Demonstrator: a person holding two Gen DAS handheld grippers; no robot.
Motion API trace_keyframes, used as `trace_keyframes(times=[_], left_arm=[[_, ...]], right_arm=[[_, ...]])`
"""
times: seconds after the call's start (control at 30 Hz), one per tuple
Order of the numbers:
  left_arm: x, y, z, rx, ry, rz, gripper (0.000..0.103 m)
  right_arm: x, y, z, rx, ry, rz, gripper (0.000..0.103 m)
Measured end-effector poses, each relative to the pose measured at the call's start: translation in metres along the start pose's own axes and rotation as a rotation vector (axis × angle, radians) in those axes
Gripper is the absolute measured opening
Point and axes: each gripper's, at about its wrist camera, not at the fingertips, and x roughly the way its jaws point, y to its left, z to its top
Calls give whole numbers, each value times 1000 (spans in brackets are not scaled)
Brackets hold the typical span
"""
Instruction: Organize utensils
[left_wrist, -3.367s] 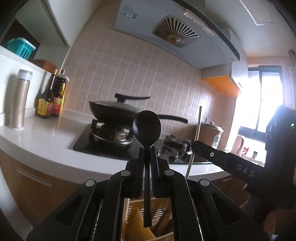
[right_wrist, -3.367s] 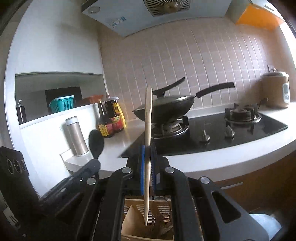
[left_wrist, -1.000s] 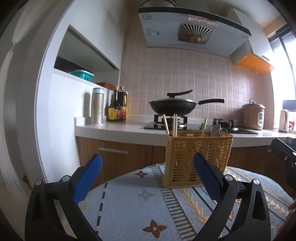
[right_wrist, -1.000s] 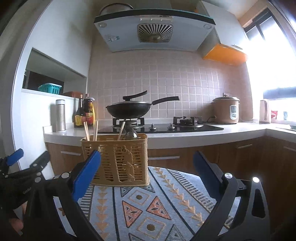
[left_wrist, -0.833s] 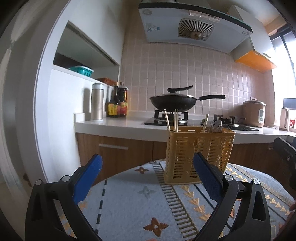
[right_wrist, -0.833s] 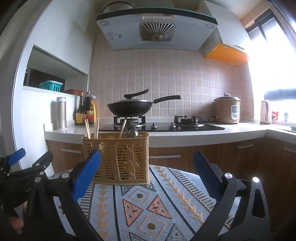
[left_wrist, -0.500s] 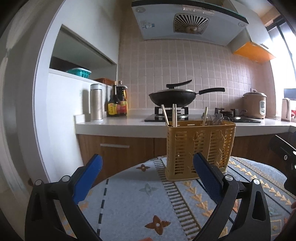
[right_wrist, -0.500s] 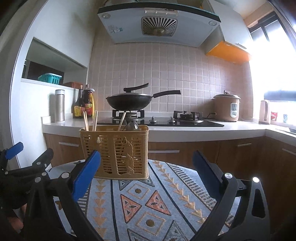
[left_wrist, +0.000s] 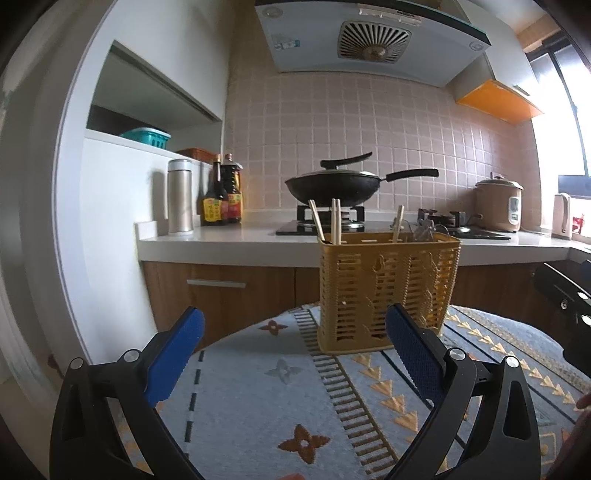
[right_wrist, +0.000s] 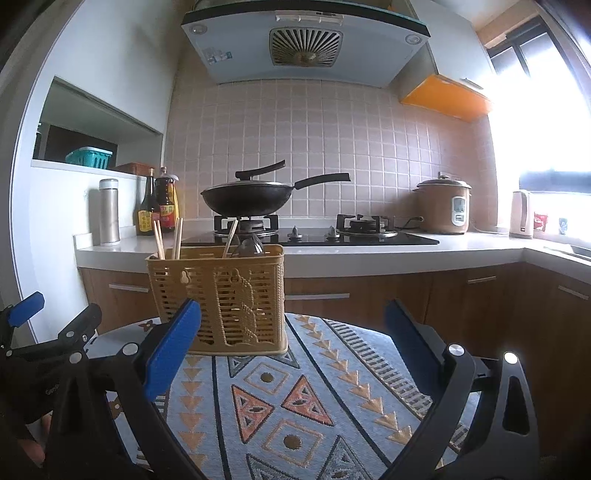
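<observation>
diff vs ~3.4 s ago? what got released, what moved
Both grippers let go: the left gripper no longer clamps the black spoon, the right gripper no longer clamps the chopstick. Both now stand open and empty, pulled back from above the yellow basket to in front of it. Chopsticks stick up from the basket. Over the last second only slight camera drift; basket, tablecloth and wok unchanged.

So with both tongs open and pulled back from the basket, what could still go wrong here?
The basket stands near the far edge of the table, so a careless nudge might push it off. The chopsticks lean loosely at different angles and could snag the left tongs or right tongs if either reaches back in.
</observation>
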Motion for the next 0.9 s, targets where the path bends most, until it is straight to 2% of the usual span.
trace_keyframes(times=[0.9], left_arm=[[2, -9, -5, 21, 24, -39, 95]], right_arm=[[7, -1, -3, 9, 37, -12, 95]])
